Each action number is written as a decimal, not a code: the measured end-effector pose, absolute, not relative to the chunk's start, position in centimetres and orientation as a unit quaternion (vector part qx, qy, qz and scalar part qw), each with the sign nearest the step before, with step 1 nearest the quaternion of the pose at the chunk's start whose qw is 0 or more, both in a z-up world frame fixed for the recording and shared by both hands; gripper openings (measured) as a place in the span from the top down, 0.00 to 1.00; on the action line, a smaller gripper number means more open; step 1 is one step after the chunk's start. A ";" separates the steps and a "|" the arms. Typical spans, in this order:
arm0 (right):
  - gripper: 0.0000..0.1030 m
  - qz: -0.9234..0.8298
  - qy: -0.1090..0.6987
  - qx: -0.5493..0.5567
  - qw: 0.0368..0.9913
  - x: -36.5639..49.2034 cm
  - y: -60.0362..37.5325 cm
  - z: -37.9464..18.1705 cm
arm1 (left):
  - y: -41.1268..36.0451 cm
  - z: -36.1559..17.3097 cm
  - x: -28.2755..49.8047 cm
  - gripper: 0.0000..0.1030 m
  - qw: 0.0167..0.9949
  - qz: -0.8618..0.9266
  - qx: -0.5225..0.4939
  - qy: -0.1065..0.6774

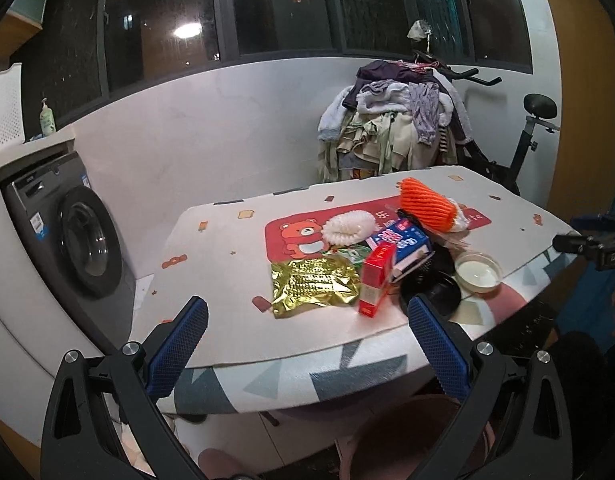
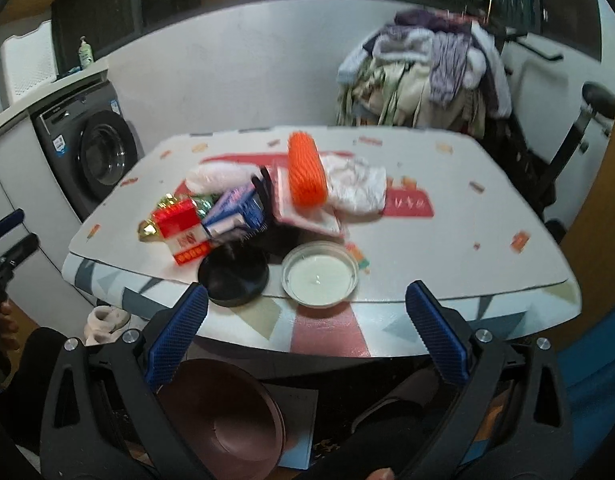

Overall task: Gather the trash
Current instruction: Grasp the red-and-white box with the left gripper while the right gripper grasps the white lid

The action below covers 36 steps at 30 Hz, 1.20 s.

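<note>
Both hand-held grippers, left (image 1: 307,316) and right (image 2: 306,302), stand wide and empty. Gold foil wrapper (image 1: 313,286) lies flat mid-surface (image 1: 211,248); likely light, crinkly, slippery. Pinch a raised edge.

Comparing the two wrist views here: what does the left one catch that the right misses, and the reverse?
Only the left wrist view shows the gold foil wrapper spread flat and the bear print on the mat; the right gripper's tip pokes in at its edge.

Only the right wrist view shows the brown bin under the table, crumpled white paper beside the orange net, and the candle's wick.

Both show the red box, blue box, orange net, black lid, candle dish, washing machine and clothes pile.
</note>
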State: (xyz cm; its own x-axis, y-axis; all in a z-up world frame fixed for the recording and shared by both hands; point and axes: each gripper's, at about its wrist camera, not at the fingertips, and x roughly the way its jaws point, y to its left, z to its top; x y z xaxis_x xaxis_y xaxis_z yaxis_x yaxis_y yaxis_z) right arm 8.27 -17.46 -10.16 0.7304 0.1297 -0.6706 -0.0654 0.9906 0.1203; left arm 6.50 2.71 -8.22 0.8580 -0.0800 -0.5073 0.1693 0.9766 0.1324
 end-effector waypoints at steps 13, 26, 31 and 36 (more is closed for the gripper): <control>0.05 0.045 0.420 0.092 0.902 17.9 -17.9 -20.9 | 6.1 -12.3 10.9 0.05 0.943 -0.041 0.010 0.329; 0.10 0.031 0.440 0.033 0.897 21.6 -16.0 -22.8 | 6.0 -13.6 12.5 0.05 0.939 -0.052 0.003 0.341; 0.15 0.046 0.429 0.033 0.901 20.7 -16.4 -22.1 | 5.4 -14.0 13.5 0.16 0.932 -0.081 -0.007 0.352; 0.15 0.035 0.396 0.060 0.916 19.1 -17.1 -20.2 | 3.4 -14.1 15.1 0.40 0.919 -0.143 -0.009 0.367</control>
State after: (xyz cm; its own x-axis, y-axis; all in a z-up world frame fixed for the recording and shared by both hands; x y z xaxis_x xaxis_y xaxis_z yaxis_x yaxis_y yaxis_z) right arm 19.12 -17.14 -20.22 0.6844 0.1123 -0.7204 -0.0166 0.9902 0.1386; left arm 15.06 3.40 -14.13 0.6893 -0.2690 -0.6727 0.2555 0.9591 -0.1217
